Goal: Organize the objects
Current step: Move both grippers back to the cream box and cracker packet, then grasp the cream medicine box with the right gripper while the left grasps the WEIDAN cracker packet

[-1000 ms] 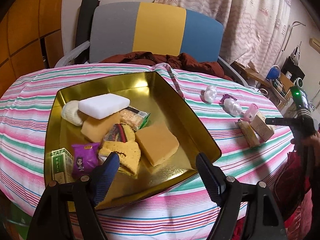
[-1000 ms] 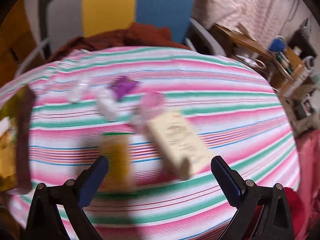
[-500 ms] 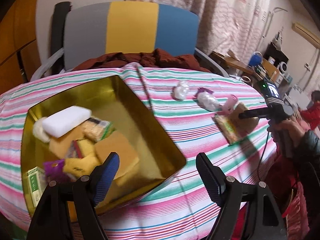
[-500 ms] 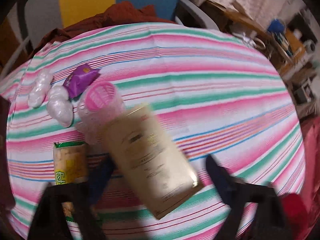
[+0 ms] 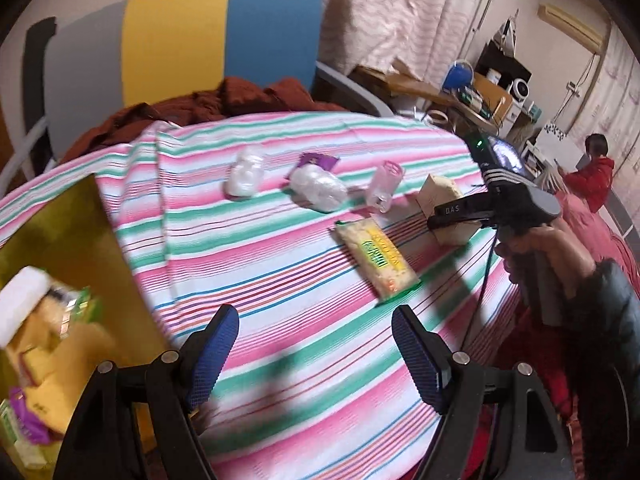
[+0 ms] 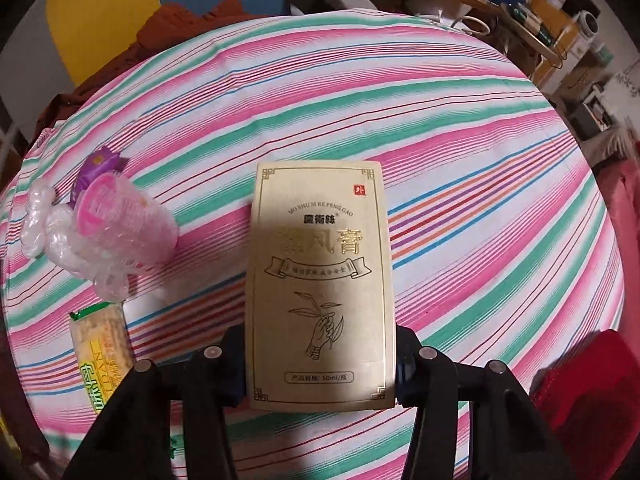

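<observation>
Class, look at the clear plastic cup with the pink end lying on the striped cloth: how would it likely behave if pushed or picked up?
The plastic cup lies on its side and looks round, so a push would probably roll it. Its thin, clear wall suggests it is light and may flex or crack under a hard squeeze from the tongs. It touches the white wrapped bundles, so pushing it could shove them too.

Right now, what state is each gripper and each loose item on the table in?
Right gripper: shut on the cream box.
Left gripper: open, holding nothing.
Cracker packet: sealed, lying flat on the striped cloth.
Pink-lidded cup: tipped on its side.
Gold tray: partly filled.
</observation>
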Demonstrator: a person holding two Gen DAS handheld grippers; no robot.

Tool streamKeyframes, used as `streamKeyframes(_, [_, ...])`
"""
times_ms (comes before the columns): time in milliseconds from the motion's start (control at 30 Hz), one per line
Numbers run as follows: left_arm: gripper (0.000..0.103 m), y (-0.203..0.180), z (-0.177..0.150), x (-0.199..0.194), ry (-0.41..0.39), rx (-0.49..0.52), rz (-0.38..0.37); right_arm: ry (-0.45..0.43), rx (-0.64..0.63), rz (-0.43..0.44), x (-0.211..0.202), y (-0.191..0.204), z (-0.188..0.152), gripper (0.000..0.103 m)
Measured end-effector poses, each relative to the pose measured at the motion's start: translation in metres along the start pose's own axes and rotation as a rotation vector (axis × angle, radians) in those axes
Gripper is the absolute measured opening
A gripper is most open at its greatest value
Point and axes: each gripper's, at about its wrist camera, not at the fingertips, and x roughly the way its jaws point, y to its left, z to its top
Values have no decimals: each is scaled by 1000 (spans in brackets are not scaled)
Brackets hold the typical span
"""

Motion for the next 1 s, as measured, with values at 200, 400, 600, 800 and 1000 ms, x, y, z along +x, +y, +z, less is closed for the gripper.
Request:
streamKeyframes(200, [80, -21, 19, 46, 69, 13, -19, 9, 36, 22, -3, -6, -3, 76])
streamKeyframes(400, [80, -31, 35, 88, 128, -19, -26, 15, 64, 49, -6, -12, -6, 89])
streamKeyframes(600, [80, -48, 48, 114, 152, -6, -7, 0, 116, 76, -13, -24, -7, 94])
streamKeyframes(800, [80, -64, 55, 142, 171, 31, 39, 3, 109, 84, -11, -31, -11, 94])
streamKeyframes(1000, [78, -57, 44, 149, 120, 52, 45, -4, 73, 80, -12, -33, -7, 84])
